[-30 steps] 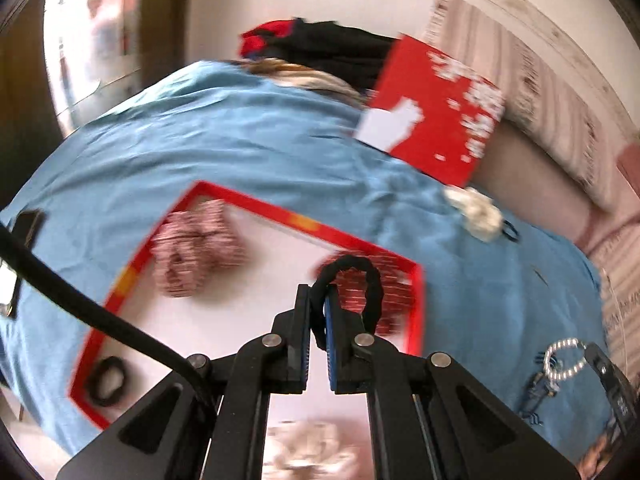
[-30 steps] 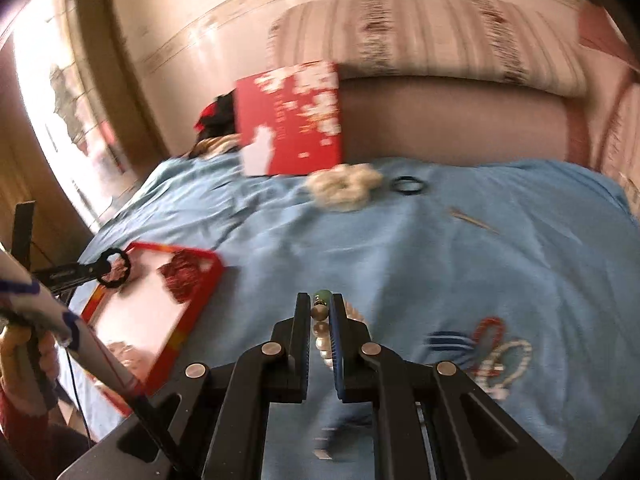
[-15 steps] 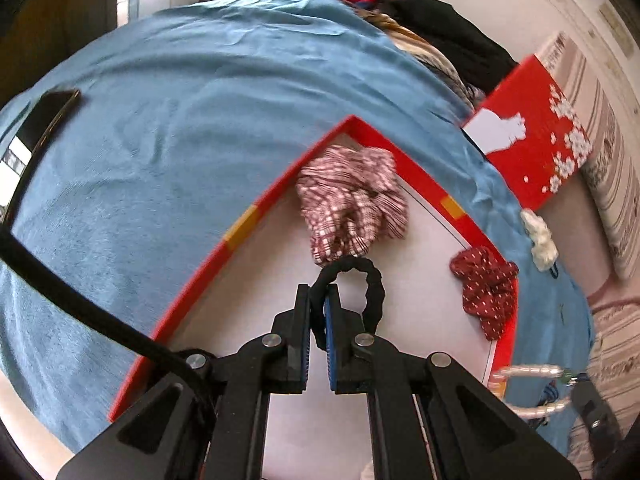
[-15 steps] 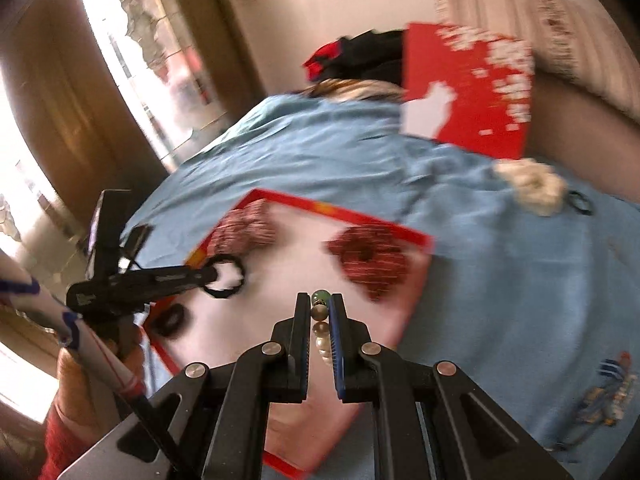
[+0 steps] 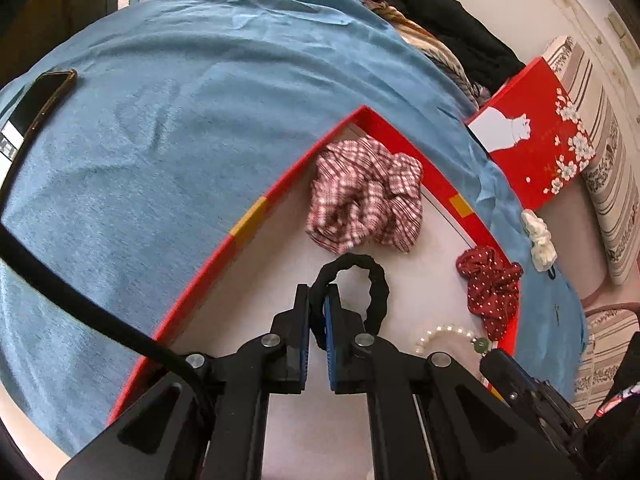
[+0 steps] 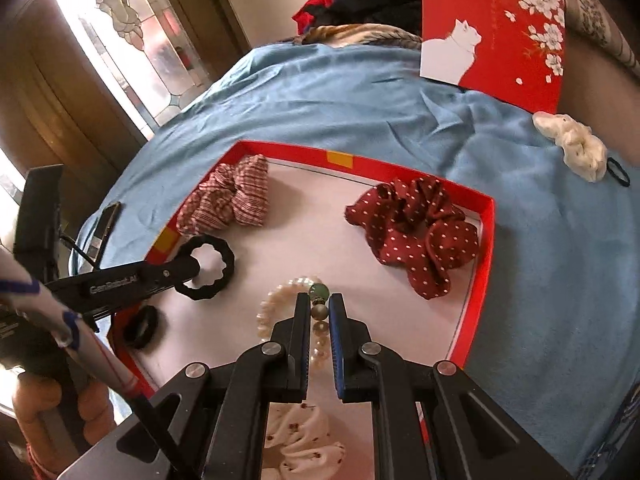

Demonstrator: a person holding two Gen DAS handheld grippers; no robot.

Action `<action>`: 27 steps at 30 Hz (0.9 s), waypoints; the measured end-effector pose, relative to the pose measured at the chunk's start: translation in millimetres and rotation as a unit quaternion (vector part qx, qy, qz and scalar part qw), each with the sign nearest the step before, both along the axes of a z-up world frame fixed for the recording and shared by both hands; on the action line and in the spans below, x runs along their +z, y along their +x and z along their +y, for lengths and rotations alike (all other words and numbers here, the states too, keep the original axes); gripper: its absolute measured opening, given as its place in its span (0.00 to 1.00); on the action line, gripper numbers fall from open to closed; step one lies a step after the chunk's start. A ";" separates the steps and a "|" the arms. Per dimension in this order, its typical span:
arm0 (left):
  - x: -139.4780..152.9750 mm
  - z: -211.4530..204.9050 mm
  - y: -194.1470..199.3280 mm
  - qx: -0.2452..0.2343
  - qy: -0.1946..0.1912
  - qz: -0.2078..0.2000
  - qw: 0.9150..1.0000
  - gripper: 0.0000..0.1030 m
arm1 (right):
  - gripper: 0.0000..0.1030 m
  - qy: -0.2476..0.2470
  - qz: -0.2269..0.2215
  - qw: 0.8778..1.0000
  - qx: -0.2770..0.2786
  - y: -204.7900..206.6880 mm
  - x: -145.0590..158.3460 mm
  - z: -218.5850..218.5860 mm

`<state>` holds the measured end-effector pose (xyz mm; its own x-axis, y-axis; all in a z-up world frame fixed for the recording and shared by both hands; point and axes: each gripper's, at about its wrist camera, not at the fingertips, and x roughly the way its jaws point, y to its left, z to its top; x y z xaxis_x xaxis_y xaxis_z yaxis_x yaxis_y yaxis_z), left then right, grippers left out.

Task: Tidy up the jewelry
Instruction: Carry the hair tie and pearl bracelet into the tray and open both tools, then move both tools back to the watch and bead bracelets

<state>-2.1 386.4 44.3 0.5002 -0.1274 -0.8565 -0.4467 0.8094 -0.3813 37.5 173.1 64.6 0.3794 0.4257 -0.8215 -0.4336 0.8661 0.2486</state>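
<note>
A red-rimmed tray [image 5: 256, 212] with a white floor lies on the blue bedspread; it also shows in the right wrist view [image 6: 486, 240]. My left gripper [image 5: 318, 300] is shut on a black hair tie [image 5: 378, 280] and holds it over the tray floor; the tie also shows in the right wrist view [image 6: 224, 270]. My right gripper [image 6: 320, 304] is shut on a pearl bracelet [image 6: 276, 300] with a green bead, low over the tray middle. The bracelet shows in the left wrist view [image 5: 444, 332] too.
In the tray lie a checked scrunchie [image 6: 228, 198], a dotted red scrunchie [image 6: 416, 232], a second black tie [image 6: 140, 326] and a white patterned scrunchie [image 6: 300, 440]. A cream scrunchie [image 6: 572, 146], a thin black band [image 6: 619, 172], a red cat box [image 6: 496, 28] and a phone [image 5: 36, 108] lie outside.
Both grippers have come down closer over the tray. The right gripper has moved in with the pearl bracelet to the tray's middle, next to the left gripper's black tie.
</note>
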 end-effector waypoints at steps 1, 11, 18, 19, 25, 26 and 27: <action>-0.1 -2.4 0.8 -0.002 0.001 0.001 1.000 0.06 | 0.10 -0.002 0.000 1.000 0.000 -0.5 -0.2 -0.3; 6.0 -6.6 -6.7 0.009 -0.006 -0.015 1.000 0.25 | 0.21 -0.036 -0.017 0.999 0.009 -5.0 -3.9 3.6; 22.2 -12.9 -12.0 0.014 -0.011 -0.045 0.999 0.36 | 0.40 -0.031 -0.044 0.999 -0.004 -10.0 18.9 -22.7; 24.9 -15.2 -12.5 0.014 -0.008 -0.049 0.999 0.36 | 0.40 -0.034 -0.054 0.998 -0.005 -13.4 25.5 -30.9; 43.2 -40.1 -15.0 0.001 0.031 -0.068 0.997 0.37 | 0.49 -0.047 -0.087 0.995 -0.029 -39.6 48.0 -95.4; 47.6 -47.8 -15.9 -0.006 0.041 -0.073 0.996 0.37 | 0.50 -0.050 -0.090 0.994 -0.040 -44.9 49.6 -112.3; 51.9 -55.5 -17.0 -0.011 0.049 -0.078 0.996 0.37 | 0.50 -0.053 -0.091 0.993 -0.052 -50.8 50.4 -130.2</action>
<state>-19.1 330.9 96.3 0.6262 -0.0595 -0.7774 -0.3692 0.8556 -0.3629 -13.3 42.9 114.9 0.5631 0.2918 -0.7732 -0.3697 0.9257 0.0801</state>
